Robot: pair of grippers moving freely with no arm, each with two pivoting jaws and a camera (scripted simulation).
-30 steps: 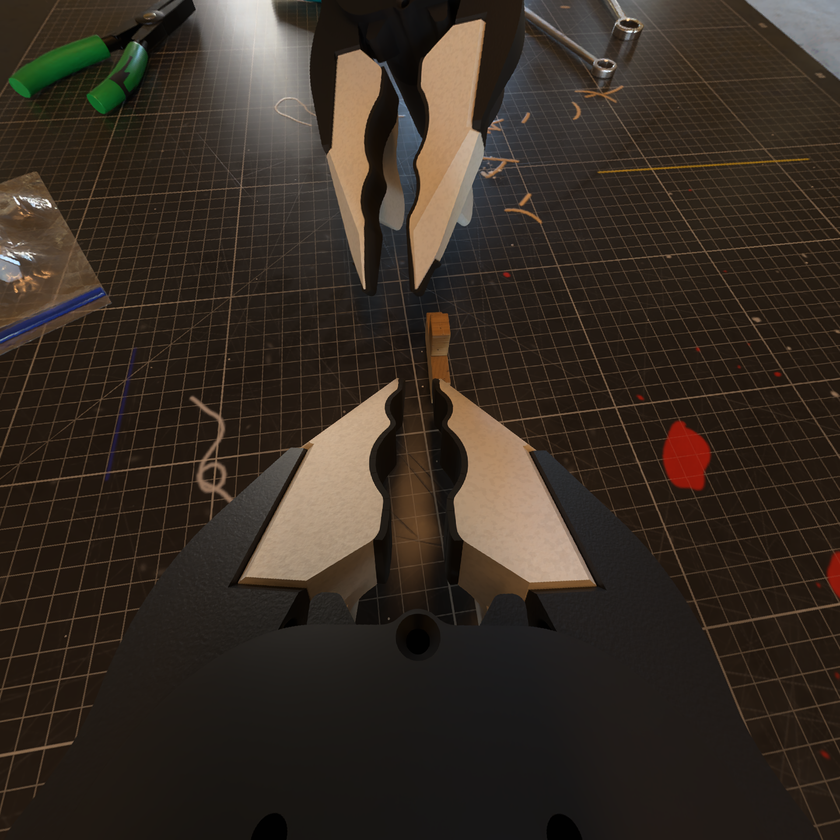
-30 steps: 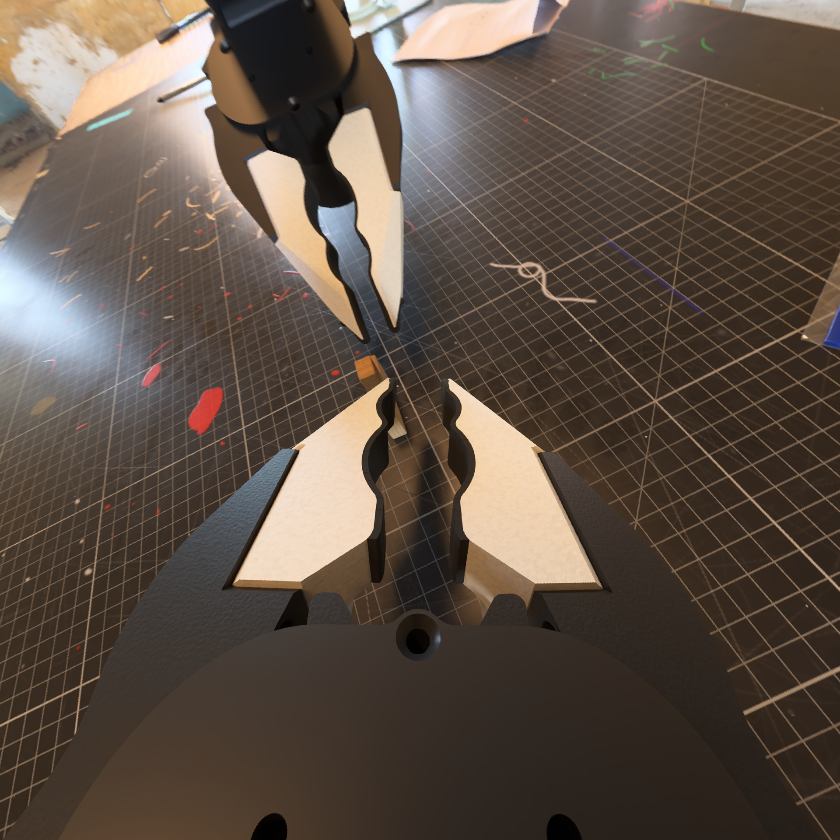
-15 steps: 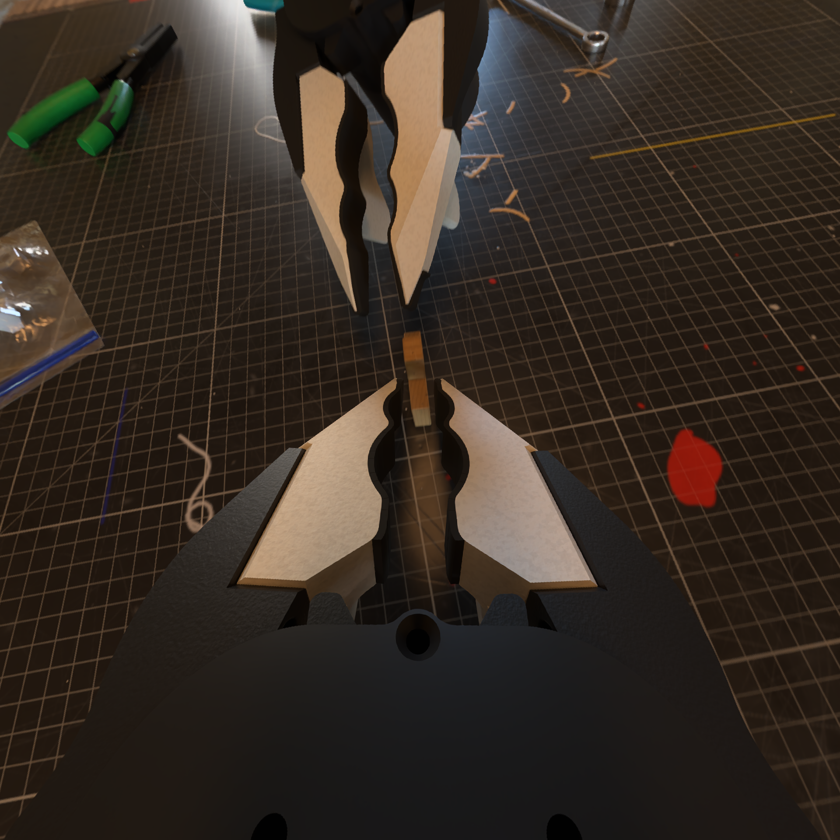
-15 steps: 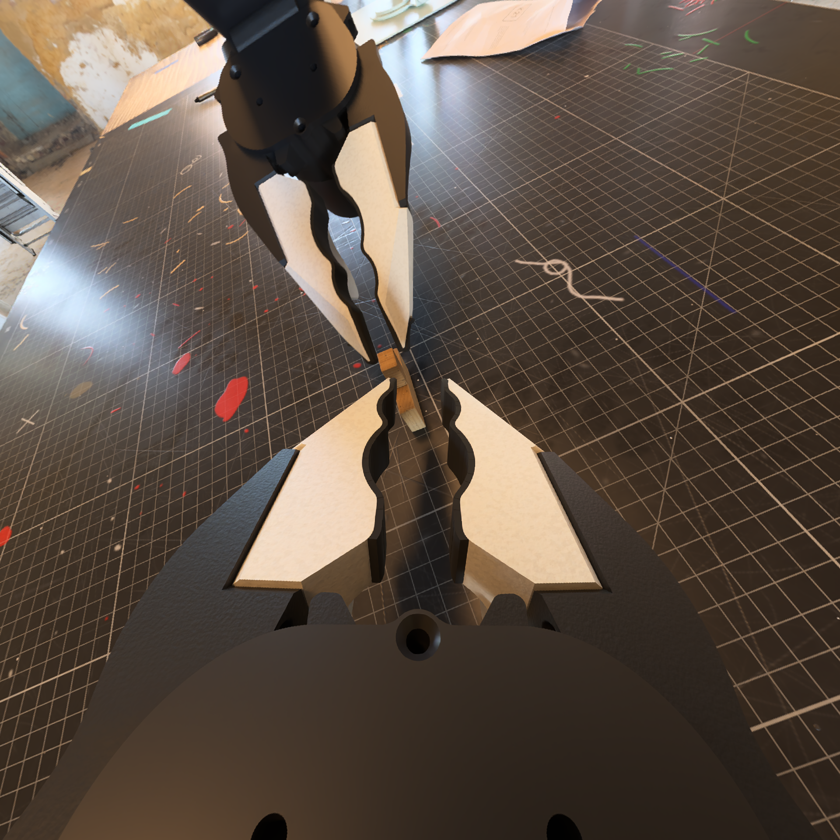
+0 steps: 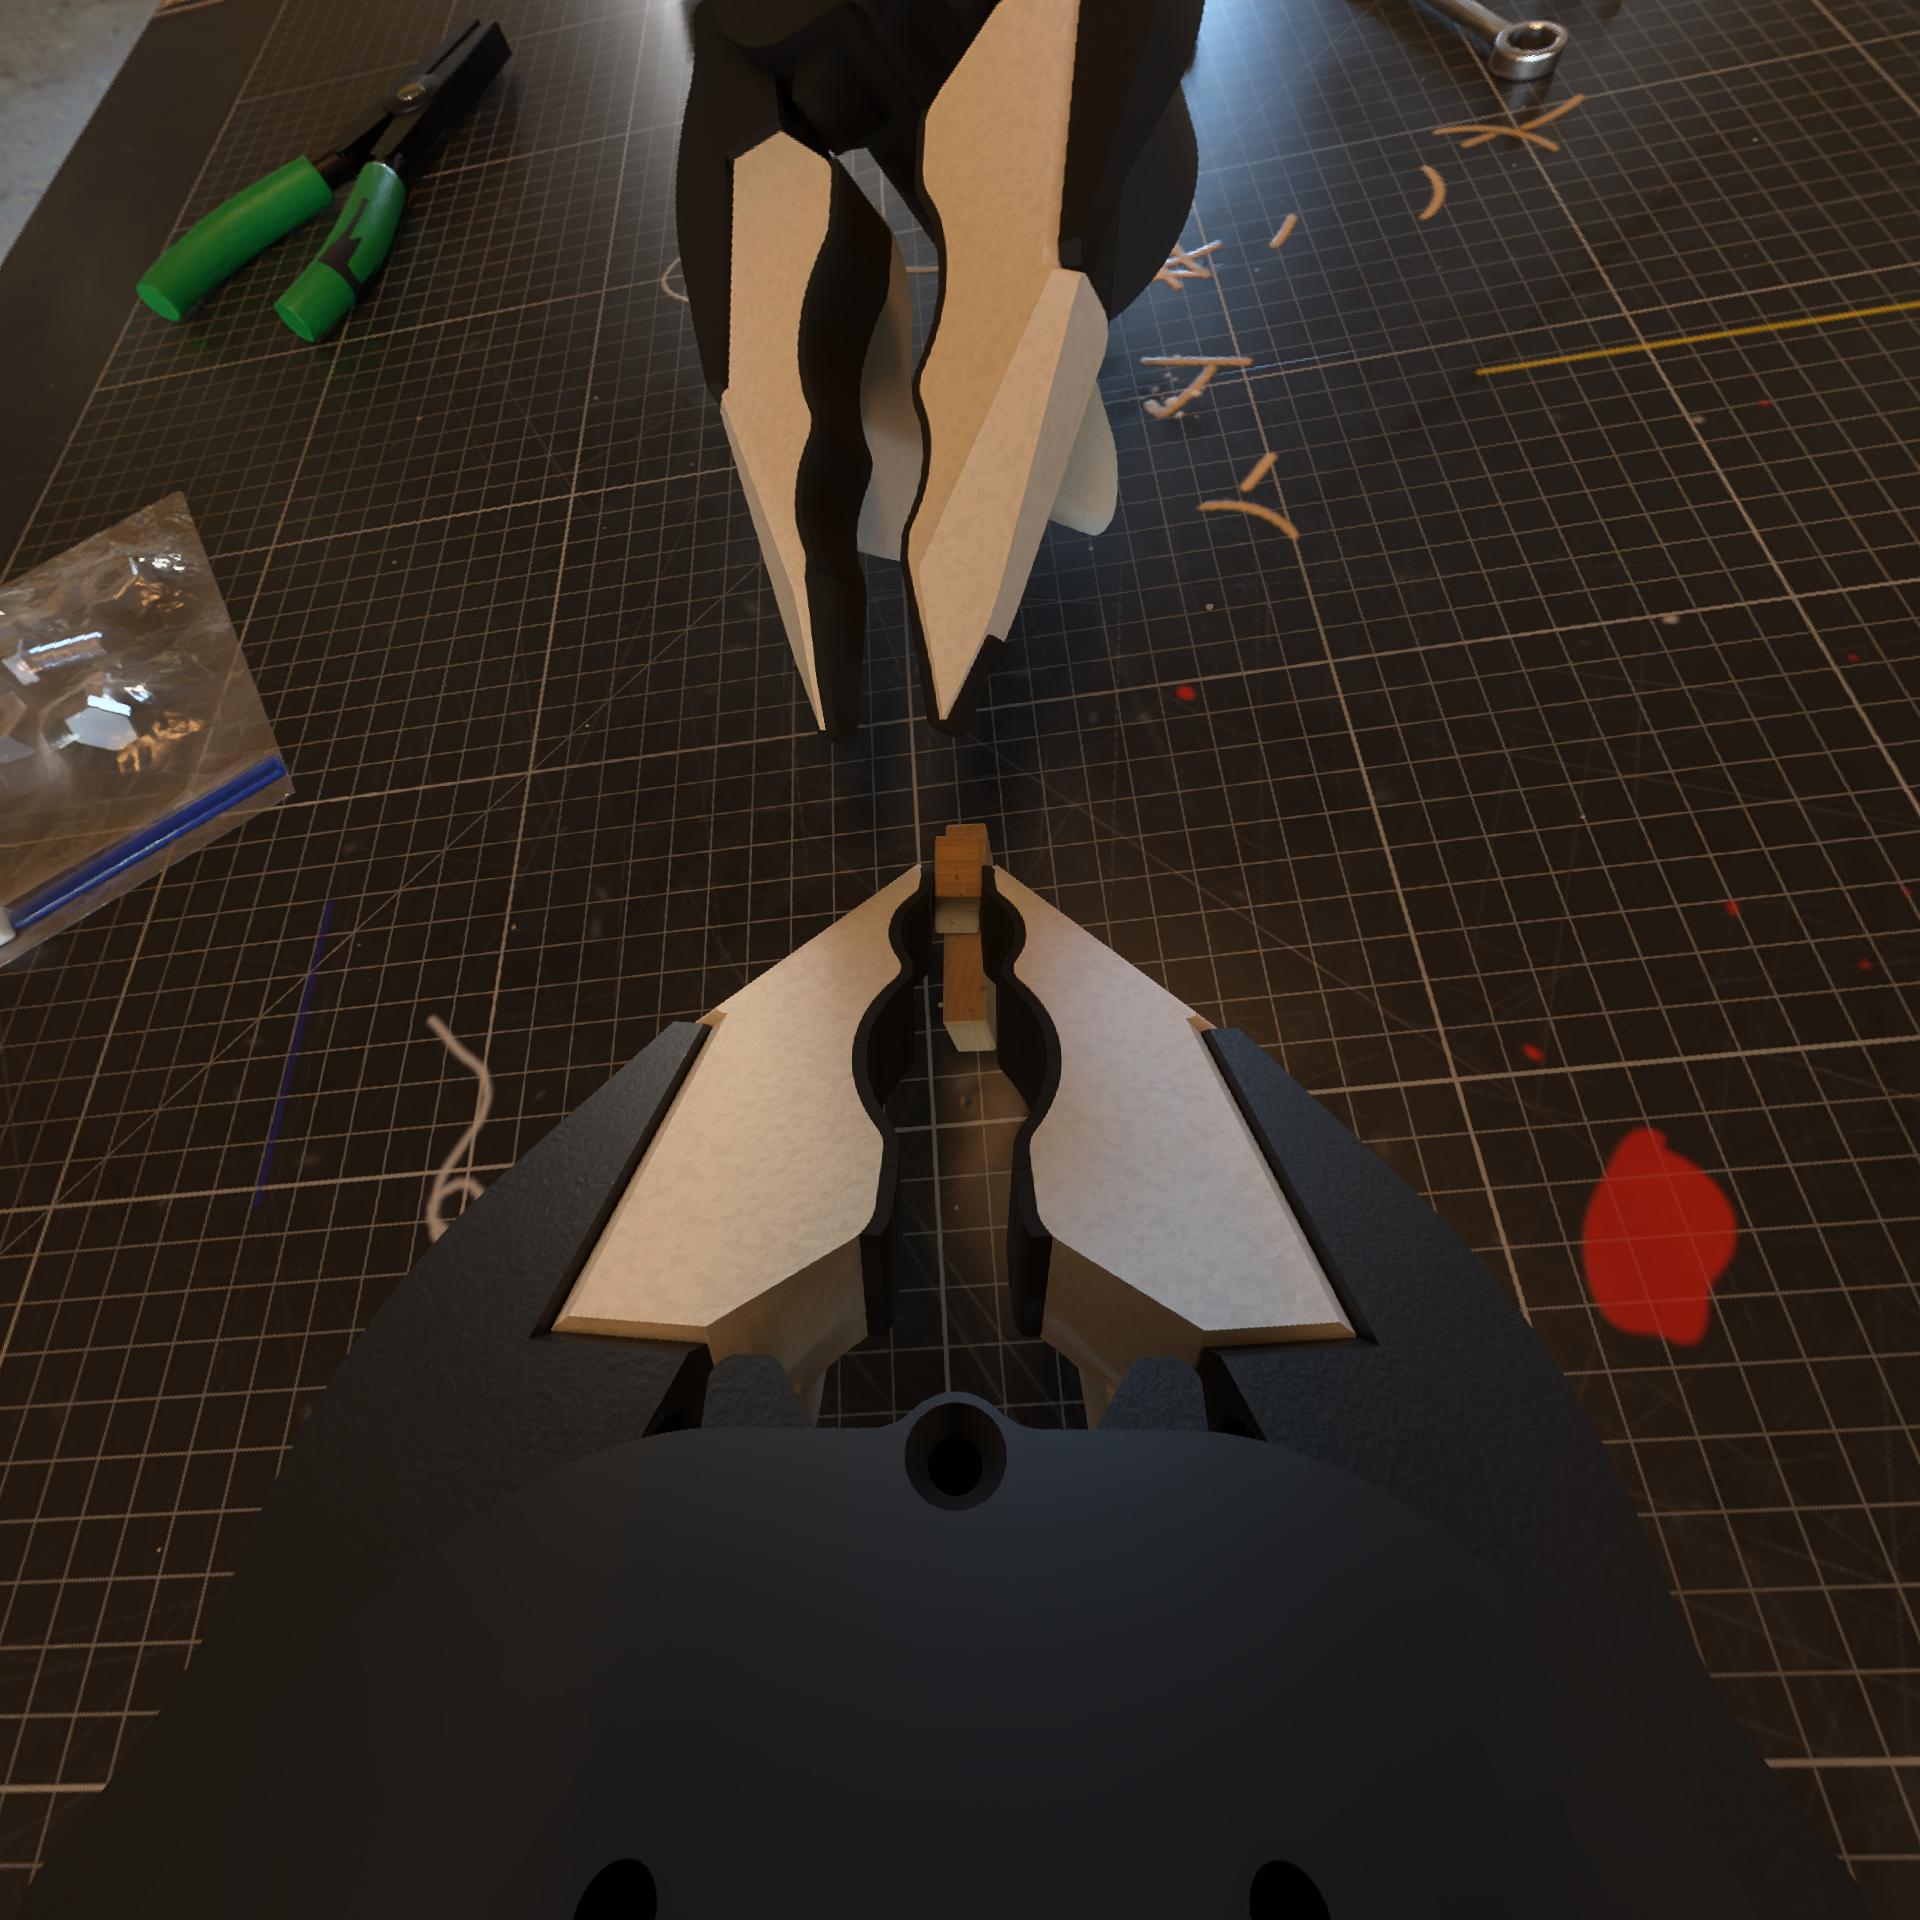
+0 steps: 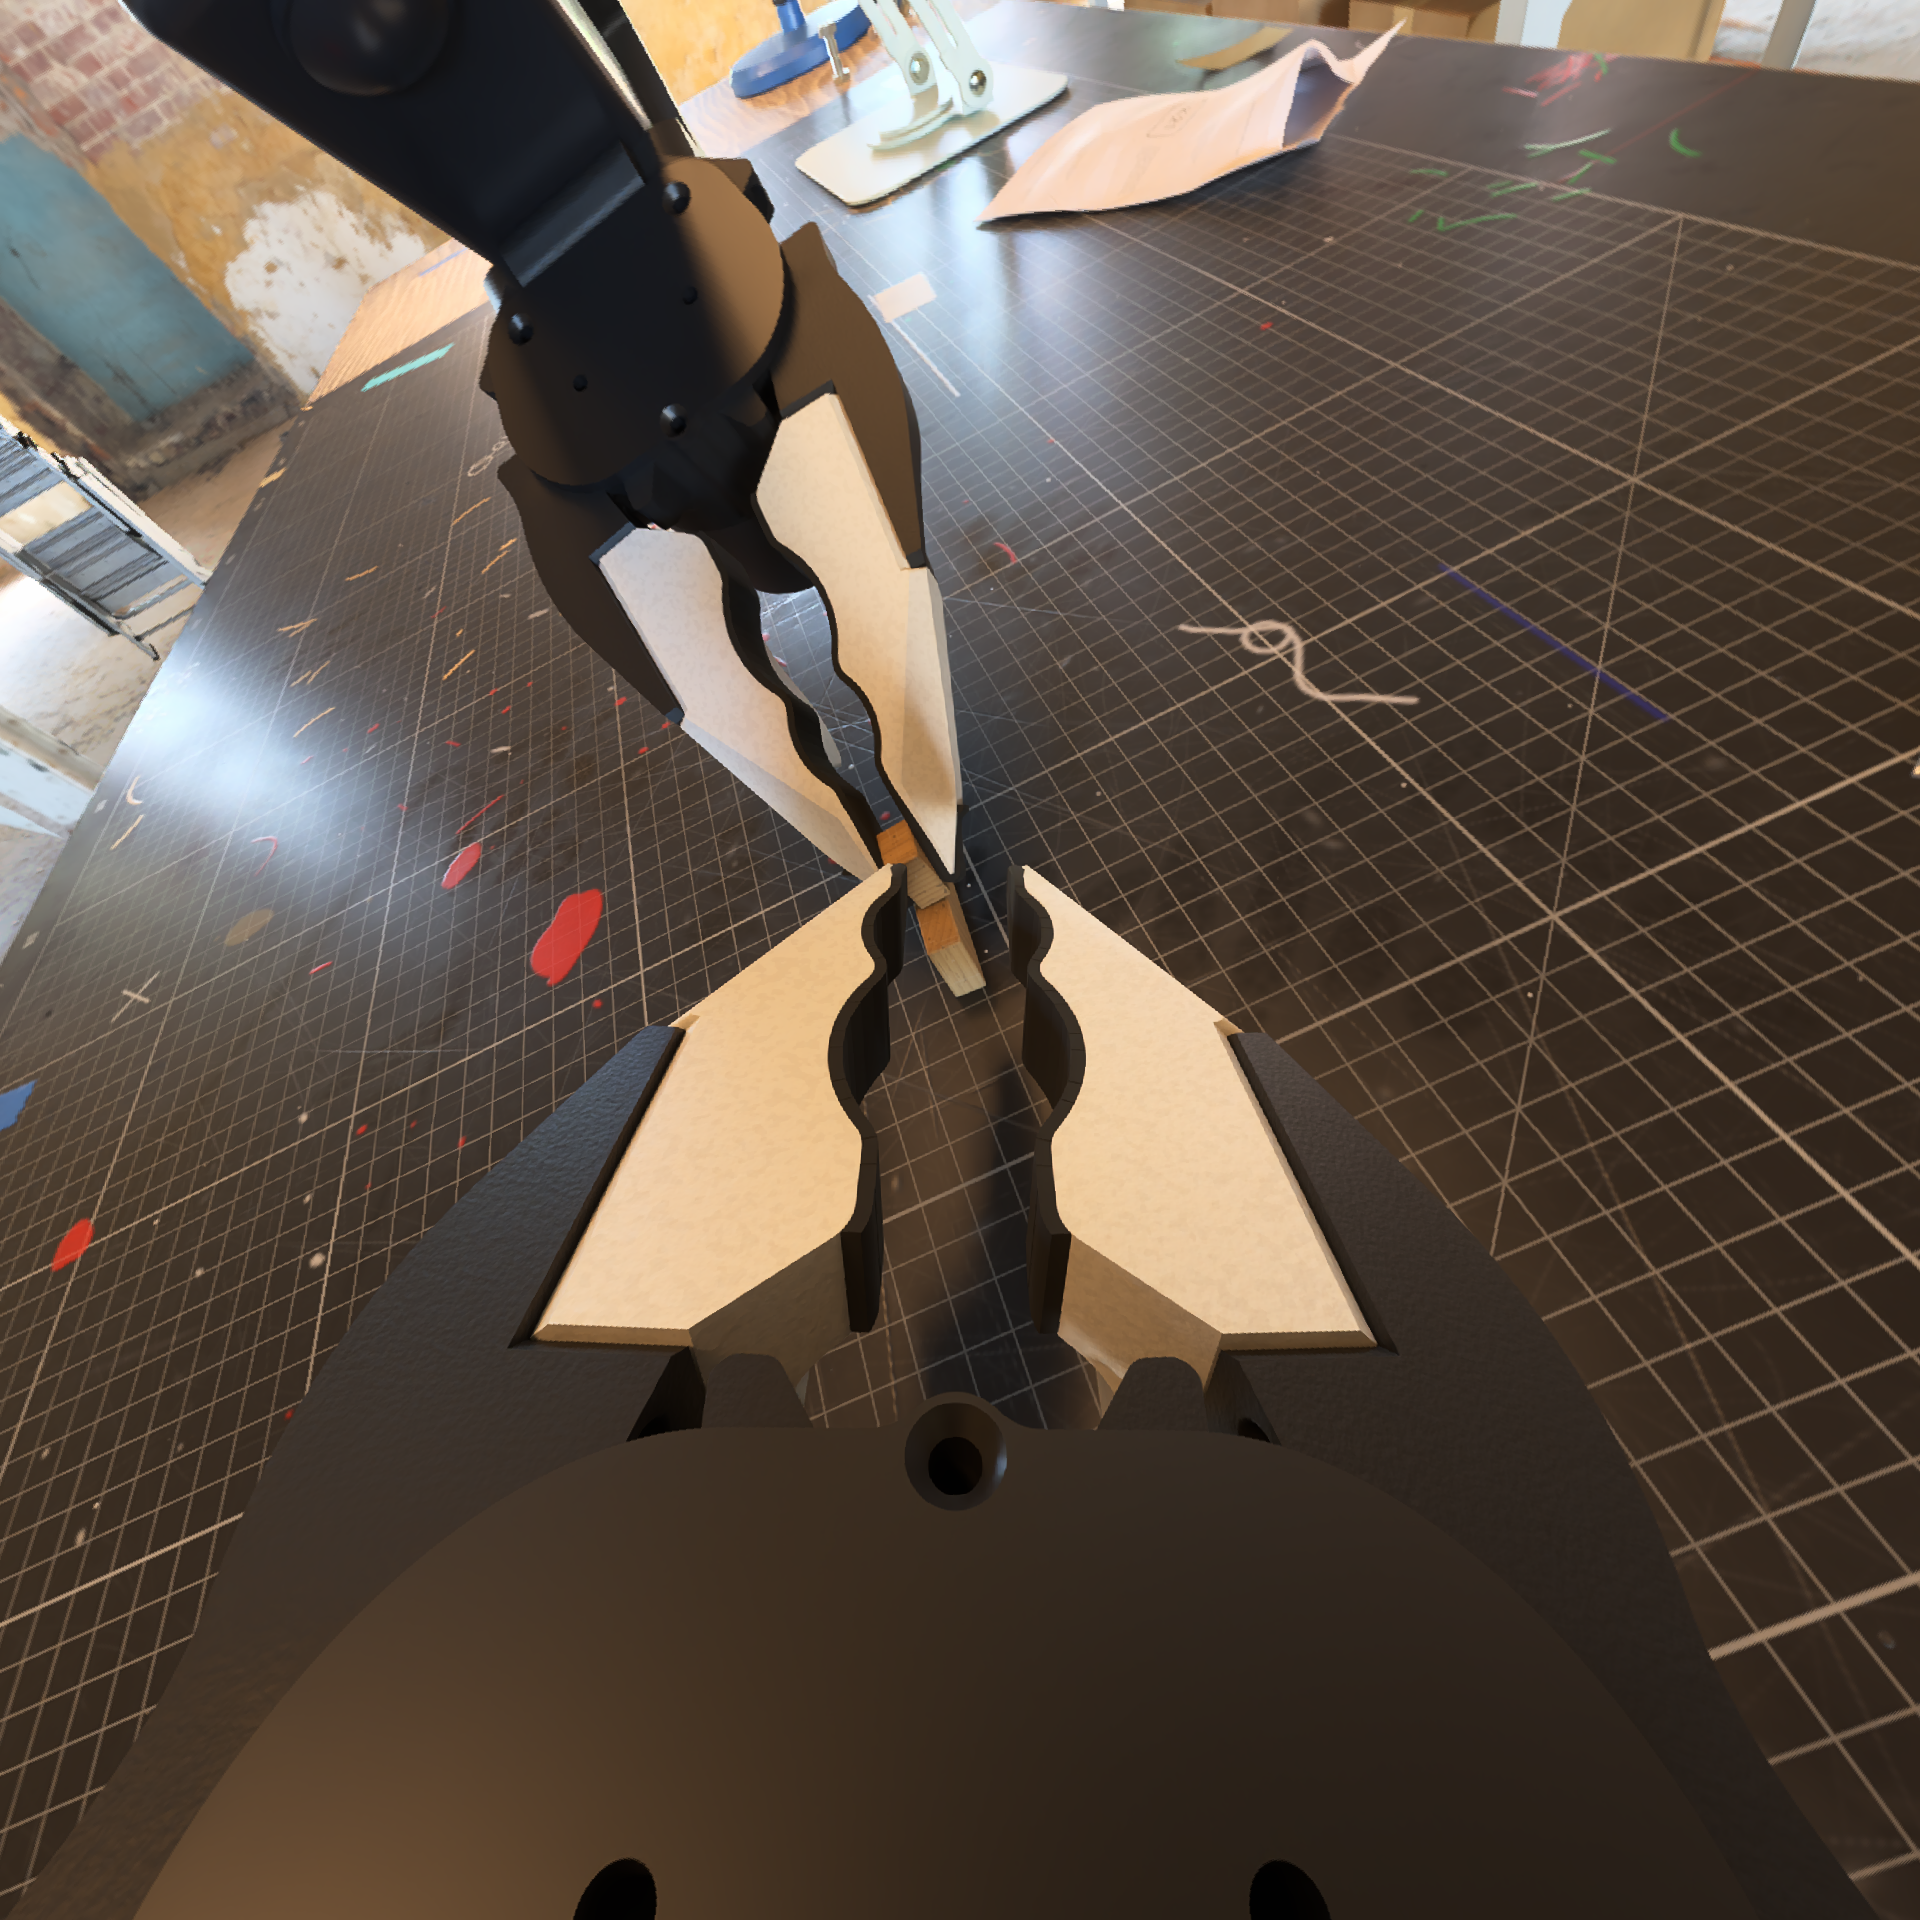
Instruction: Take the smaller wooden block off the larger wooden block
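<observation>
A small stack of wooden blocks lies on the black cutting mat [image 5: 1558,831]. The larger wooden block [image 5: 968,987] is a narrow strip, and the smaller wooden block [image 5: 958,868] sits on its far part. In the right wrist view the larger block [image 6: 961,966] and the smaller block [image 6: 900,842] show too. My left gripper [image 5: 956,875] straddles the stack, fingertips pressed against its sides; it also shows in the right wrist view [image 6: 914,860]. I cannot tell which block the tips hold. My right gripper [image 6: 956,873] is open, tips just short of the stack's other end and slightly raised [image 5: 894,725].
Green-handled pliers [image 5: 281,239] and a clear zip bag [image 5: 114,675] lie left of the stack. A wrench [image 5: 1512,42], wood shavings [image 5: 1247,509] and a red paint blot [image 5: 1652,1247] lie on the right. A paper bag [image 6: 1174,135] and a white stand base [image 6: 935,114] sit at the mat's far edge.
My left gripper moved forward over the stack, so the blocks now sit between its fingers, and its fingers closed in. The right gripper came closer to the stack from the other side.
</observation>
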